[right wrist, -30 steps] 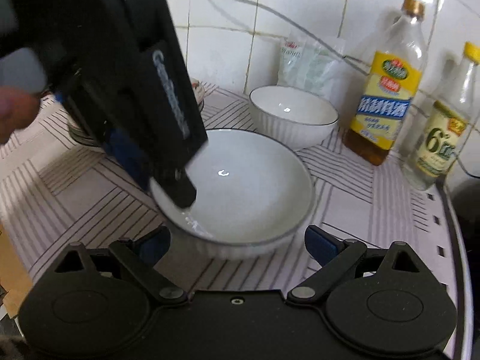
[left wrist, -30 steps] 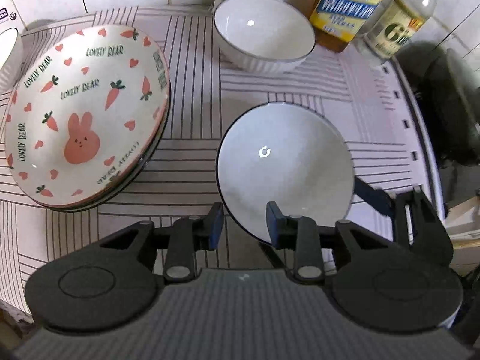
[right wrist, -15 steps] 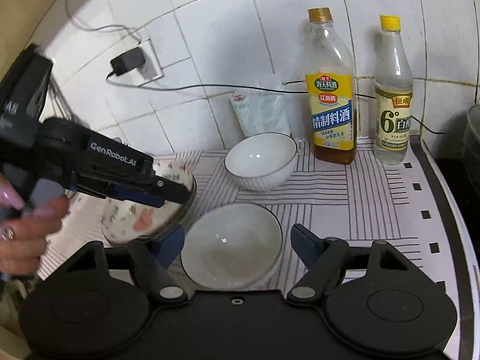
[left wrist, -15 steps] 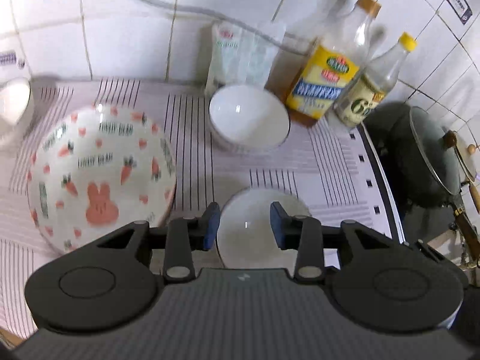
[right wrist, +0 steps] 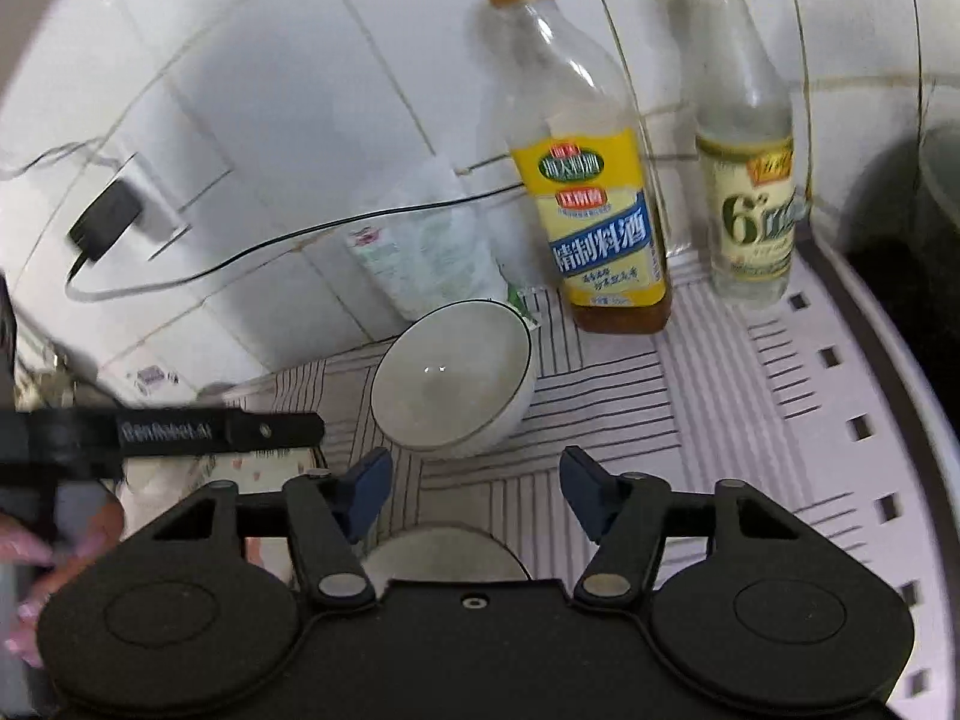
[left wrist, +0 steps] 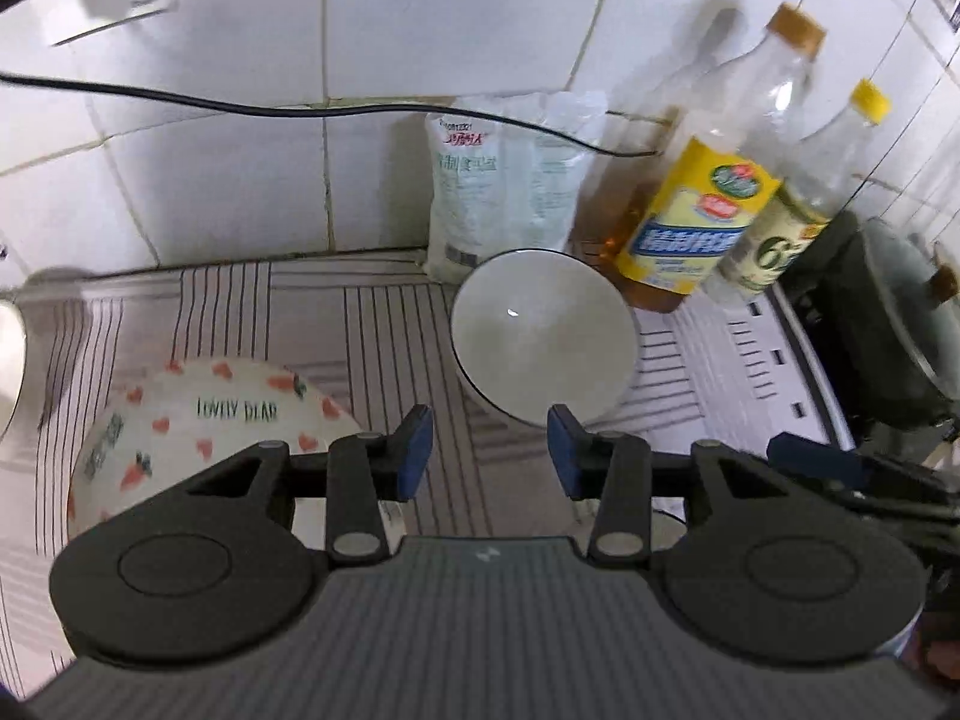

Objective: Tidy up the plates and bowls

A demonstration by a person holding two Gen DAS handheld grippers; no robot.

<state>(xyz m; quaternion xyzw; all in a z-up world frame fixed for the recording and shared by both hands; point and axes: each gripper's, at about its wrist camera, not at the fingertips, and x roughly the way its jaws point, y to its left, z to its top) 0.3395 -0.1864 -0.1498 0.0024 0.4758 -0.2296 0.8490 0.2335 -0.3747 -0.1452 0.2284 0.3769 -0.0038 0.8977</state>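
Ahead of my left gripper [left wrist: 489,450] and right gripper [right wrist: 474,495], both spread and empty, the white bowl [left wrist: 543,336] sat near the bottles. Stacking seemed pending; next required closing on its rim.

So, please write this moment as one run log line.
left gripper: open, empty | right gripper: open, empty | white ribbed ceramic bowl: on counter, ungrasped

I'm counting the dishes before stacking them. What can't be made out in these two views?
- Shallow white bowl: right view, mostly behind the right gripper; left view shows only a sliver.
- Carrot plate: left view, near half covered by the left gripper; what lies under it is hidden.
- White dish: cut by the left edge.
- Bag: print blurred.
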